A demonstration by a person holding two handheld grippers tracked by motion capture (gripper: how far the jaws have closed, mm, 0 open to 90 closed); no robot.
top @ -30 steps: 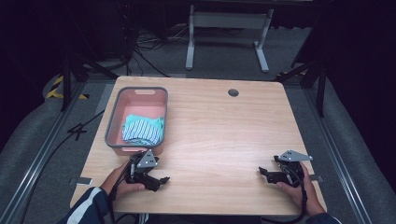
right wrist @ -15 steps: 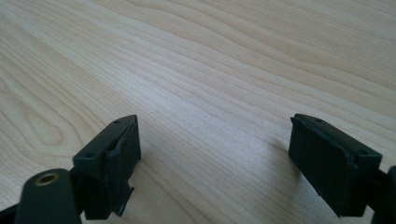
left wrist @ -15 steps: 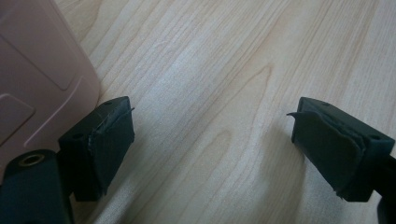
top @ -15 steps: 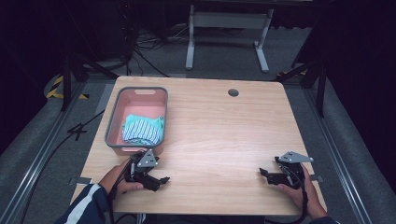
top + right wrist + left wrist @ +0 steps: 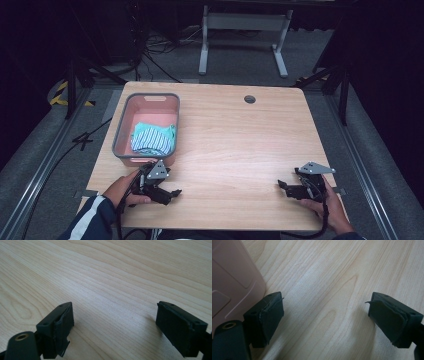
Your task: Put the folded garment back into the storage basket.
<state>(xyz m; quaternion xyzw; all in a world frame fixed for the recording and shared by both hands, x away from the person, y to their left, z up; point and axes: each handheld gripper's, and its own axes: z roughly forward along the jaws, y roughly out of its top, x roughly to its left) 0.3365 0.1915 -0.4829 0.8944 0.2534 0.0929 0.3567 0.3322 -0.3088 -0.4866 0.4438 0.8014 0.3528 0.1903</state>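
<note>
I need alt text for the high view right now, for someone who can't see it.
A wooden table seen from above: a pink basket holding a folded striped cloth sits at its left. At the near edge a person rests the left gripper just in front of the basket and the right gripper near the right corner, both empty.

lab/studio: black curtains, floor cables (image 5: 150, 47), test table (image 5: 240, 135).

No legible txt, labels, brands or nos. on any obj in any view.
</note>
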